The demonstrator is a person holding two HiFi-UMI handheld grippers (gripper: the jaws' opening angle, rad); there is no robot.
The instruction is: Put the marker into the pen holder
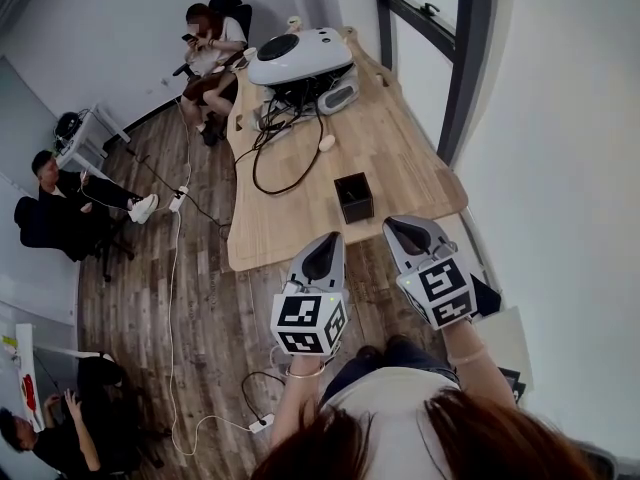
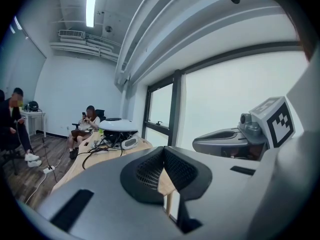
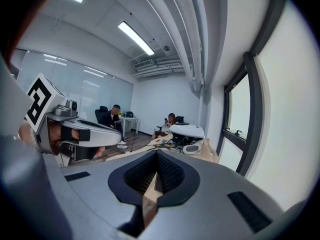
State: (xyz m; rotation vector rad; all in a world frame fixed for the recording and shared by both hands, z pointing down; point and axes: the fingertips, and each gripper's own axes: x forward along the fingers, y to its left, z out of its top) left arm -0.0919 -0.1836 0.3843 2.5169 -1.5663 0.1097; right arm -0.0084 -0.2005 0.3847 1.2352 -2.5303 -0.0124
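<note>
A black square pen holder (image 1: 354, 197) stands on the wooden table (image 1: 300, 218) near its front edge. I cannot make out a marker in any view. My left gripper (image 1: 324, 251) hovers at the front edge, just left of and nearer than the holder, its jaws shut with nothing between them. My right gripper (image 1: 408, 234) hangs just right of the holder, shut too and empty. In the left gripper view the black pads (image 2: 150, 170) meet, with the right gripper (image 2: 220, 139) alongside. The right gripper view shows its own pads (image 3: 140, 176) closed.
A white domed device (image 1: 295, 56) with black cables (image 1: 275, 143) sits at the table's far end; a small white object (image 1: 326, 142) lies mid-table. Seated people (image 1: 210, 43) are beyond and to the left. A window wall (image 1: 450, 58) runs along the right.
</note>
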